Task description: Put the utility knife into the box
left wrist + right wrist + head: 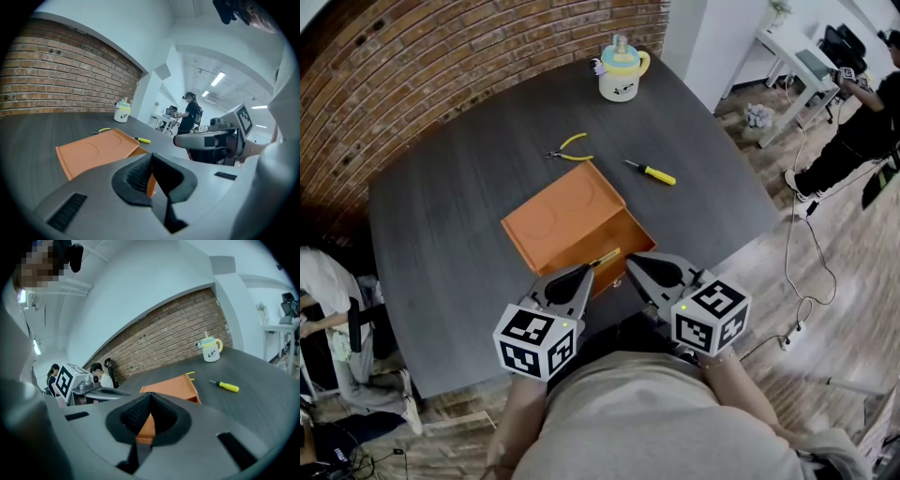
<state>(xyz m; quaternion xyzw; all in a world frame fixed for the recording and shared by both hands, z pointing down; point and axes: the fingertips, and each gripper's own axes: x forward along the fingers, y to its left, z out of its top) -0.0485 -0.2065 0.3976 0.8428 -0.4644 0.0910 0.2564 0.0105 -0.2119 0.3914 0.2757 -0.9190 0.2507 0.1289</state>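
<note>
The orange box (567, 220) sits mid-table, its flat embossed top toward the wall and a darker part facing me. A yellow utility knife (606, 257) lies slanted at that near part, just past the tip of my left gripper (584, 274). Whether it rests inside or on the rim is unclear. My right gripper (637, 270) hovers beside it, over the box's near right corner. Both jaw pairs are pressed together with nothing between them: the left gripper (151, 161) and the right gripper (149, 404) show only the orange box (93, 151) (174, 387) beyond.
Yellow-handled pliers (570, 149) lie behind the box and a yellow screwdriver (652, 173) to its right. A cream cup with a lid (621, 73) stands at the far table edge. A brick wall runs along the back; people and desks are off to the sides.
</note>
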